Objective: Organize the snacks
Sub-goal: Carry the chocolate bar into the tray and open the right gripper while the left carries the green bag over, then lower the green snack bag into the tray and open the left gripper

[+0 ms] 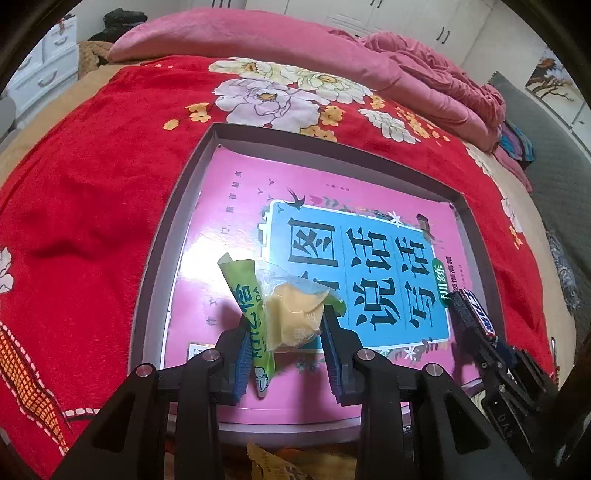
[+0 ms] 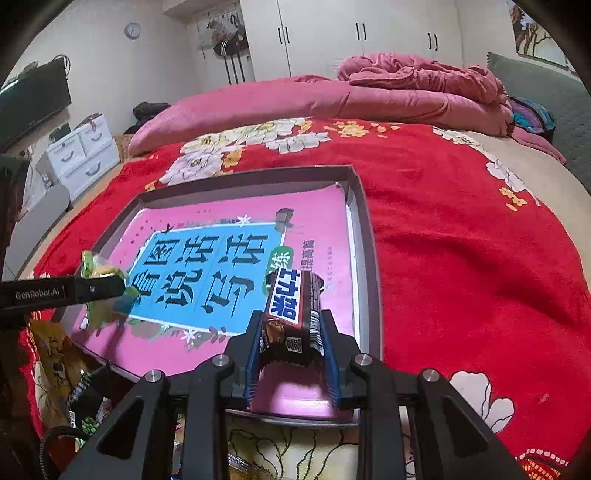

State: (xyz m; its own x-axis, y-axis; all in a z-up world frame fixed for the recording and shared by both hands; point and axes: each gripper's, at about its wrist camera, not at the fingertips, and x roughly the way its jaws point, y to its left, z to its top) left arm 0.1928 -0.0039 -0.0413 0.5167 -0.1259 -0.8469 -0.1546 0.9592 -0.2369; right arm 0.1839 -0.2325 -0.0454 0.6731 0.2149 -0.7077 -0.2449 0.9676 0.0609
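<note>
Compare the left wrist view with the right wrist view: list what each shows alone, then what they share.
Left wrist only: the yellow cake seen through its green wrapper.
Right wrist only: a wall clock, a dark screen, and the chocolate bar's barcode.
Both: the tray lined with a pink book, and each hand-held gripper gripping a snack.

A red blanket (image 1: pixel 92 177) printed with white and yellow flowers is seen at left. A grey-rimmed tray (image 1: pixel 177 206) holds a pink book (image 1: pixel 229 206) with a blue panel at centre. A green-and-clear packet (image 1: pixel 273 306) encloses a pale yellow cake. A dark brown bar (image 2: pixel 295 310) is lettered blue and white.
</note>
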